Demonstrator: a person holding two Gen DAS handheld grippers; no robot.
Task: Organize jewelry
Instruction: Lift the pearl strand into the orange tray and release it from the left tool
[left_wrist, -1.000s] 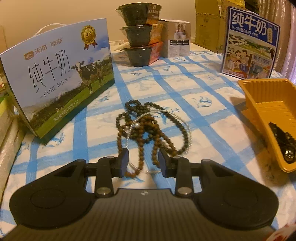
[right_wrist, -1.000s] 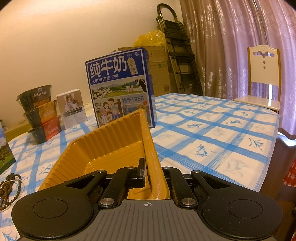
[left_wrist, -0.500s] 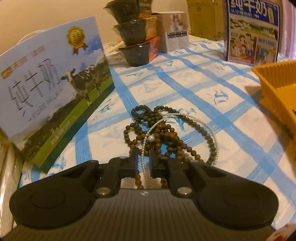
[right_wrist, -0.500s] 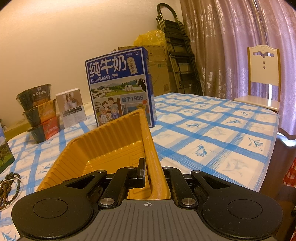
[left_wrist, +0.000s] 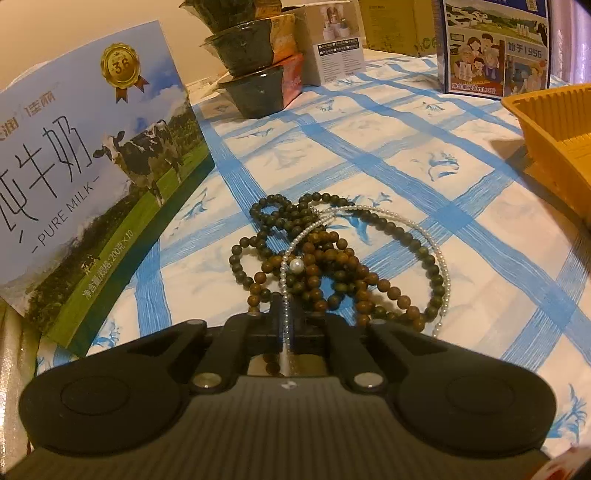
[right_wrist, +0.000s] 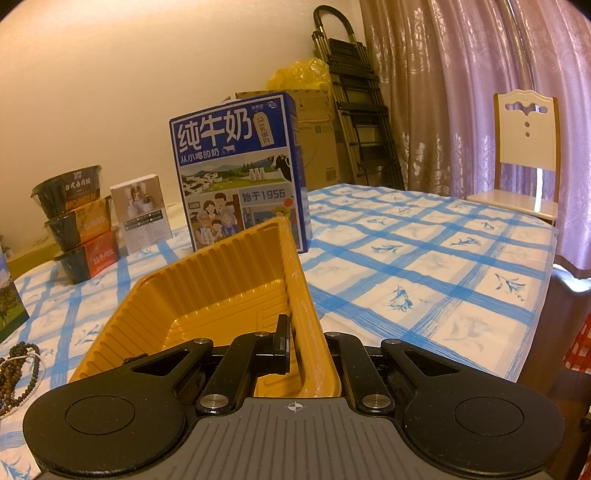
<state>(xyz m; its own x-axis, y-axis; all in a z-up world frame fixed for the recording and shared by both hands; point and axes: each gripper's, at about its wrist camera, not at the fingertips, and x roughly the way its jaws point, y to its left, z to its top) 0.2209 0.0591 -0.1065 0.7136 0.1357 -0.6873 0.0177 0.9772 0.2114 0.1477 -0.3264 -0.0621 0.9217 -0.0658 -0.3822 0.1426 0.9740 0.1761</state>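
Observation:
A tangle of jewelry lies on the blue-checked cloth: a thin white pearl necklace (left_wrist: 388, 218), brown wooden beads (left_wrist: 340, 266) and dark green beads (left_wrist: 280, 206). My left gripper (left_wrist: 285, 317) is shut on the near strand of the pearl necklace, low at the pile's near edge. My right gripper (right_wrist: 295, 347) is shut on the right wall of the yellow plastic tray (right_wrist: 207, 291). The tray's corner also shows at the right of the left wrist view (left_wrist: 557, 125). The bead pile shows at the far left of the right wrist view (right_wrist: 18, 369).
A pure-milk carton (left_wrist: 88, 177) stands left of the beads. Stacked dark bowls (left_wrist: 255, 55), a small white box (left_wrist: 338, 44) and a blue milk box (right_wrist: 240, 173) stand at the back. A chair (right_wrist: 524, 155) and a folded ladder (right_wrist: 354, 96) lie beyond the table.
My left gripper has moved forward and down onto the pile and closed from open onto the pearl necklace. The right gripper and tray have stayed put.

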